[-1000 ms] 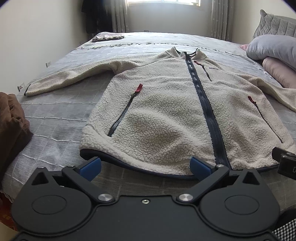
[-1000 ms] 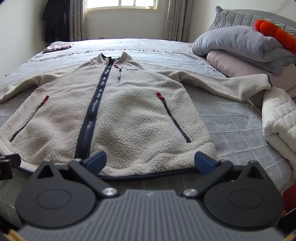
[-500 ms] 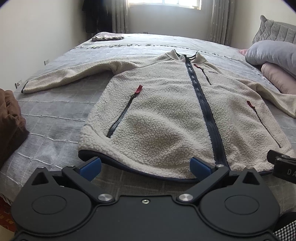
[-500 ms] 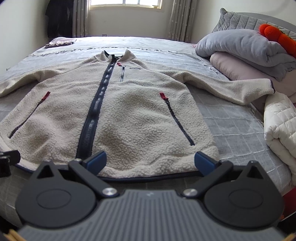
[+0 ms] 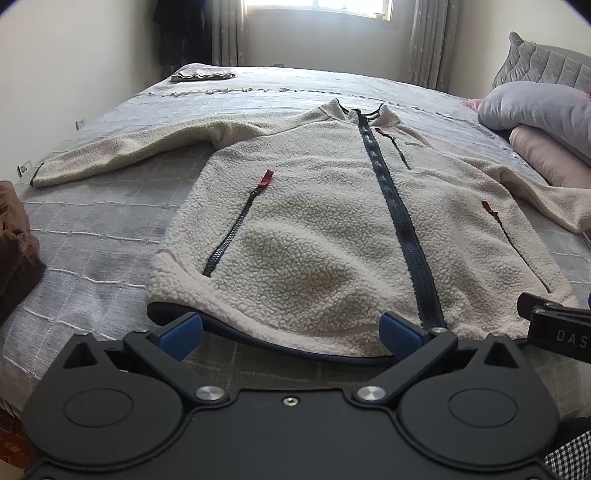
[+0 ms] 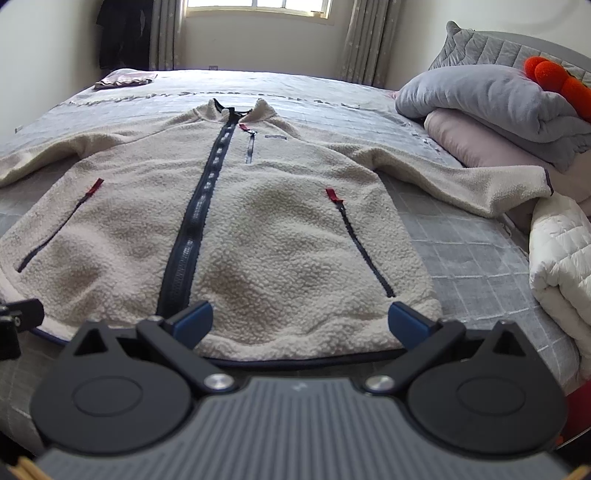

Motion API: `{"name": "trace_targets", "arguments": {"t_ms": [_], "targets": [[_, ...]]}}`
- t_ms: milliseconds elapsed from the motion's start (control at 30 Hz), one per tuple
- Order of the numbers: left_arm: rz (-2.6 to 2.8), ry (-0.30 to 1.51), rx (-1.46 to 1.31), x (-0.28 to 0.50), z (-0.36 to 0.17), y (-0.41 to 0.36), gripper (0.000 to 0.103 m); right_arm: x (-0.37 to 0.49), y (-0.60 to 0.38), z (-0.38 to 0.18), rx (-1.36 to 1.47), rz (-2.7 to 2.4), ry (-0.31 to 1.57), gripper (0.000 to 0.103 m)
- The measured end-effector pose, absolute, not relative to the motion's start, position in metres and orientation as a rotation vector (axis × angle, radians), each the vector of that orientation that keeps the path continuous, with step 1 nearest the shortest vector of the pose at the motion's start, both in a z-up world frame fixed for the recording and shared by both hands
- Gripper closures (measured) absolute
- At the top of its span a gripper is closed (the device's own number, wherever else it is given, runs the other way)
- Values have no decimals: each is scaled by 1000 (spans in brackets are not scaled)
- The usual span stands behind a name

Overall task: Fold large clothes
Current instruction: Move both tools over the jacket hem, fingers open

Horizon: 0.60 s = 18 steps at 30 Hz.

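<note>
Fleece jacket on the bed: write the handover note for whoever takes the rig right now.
Left claw: open, empty, at the hem left of the zipper.
Right claw: open, empty, at the hem right of the zipper.
Fleece jacket: flat, front up, zipped, both sleeves spread out, on the grey bedspread.
Done: jacket laid out; no fold made.
Left: every fold, probably sleeves in first, then hem up toward the collar.

Daylight, soft, from the window (image 5: pixel 316 7) at 12 o'clock; its panes blow out to white glare. Room evenly bright, shadows faint. A thin dark shadow sits under the fleece jacket (image 6: pixel 221 229) hem at 6 o'clock. Focus sharp mid-frame. Fisheye bends walls and curtains (image 6: pixel 360 40) outward; black vignette in the corners at 2 and 10 o'clock.
</note>
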State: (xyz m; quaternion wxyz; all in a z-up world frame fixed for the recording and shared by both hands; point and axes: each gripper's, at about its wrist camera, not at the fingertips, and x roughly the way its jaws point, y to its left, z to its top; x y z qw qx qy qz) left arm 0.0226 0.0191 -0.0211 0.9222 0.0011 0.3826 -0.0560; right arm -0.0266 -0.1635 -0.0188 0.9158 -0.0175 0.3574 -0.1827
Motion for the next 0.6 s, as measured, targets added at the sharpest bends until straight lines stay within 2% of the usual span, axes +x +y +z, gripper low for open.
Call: {"name": "trace_targets", "arguments": {"t_ms": [600], "targets": [[-108,796,-6,30,-25,30,0,-20,-164,-22,-53,-366,728,0]]}}
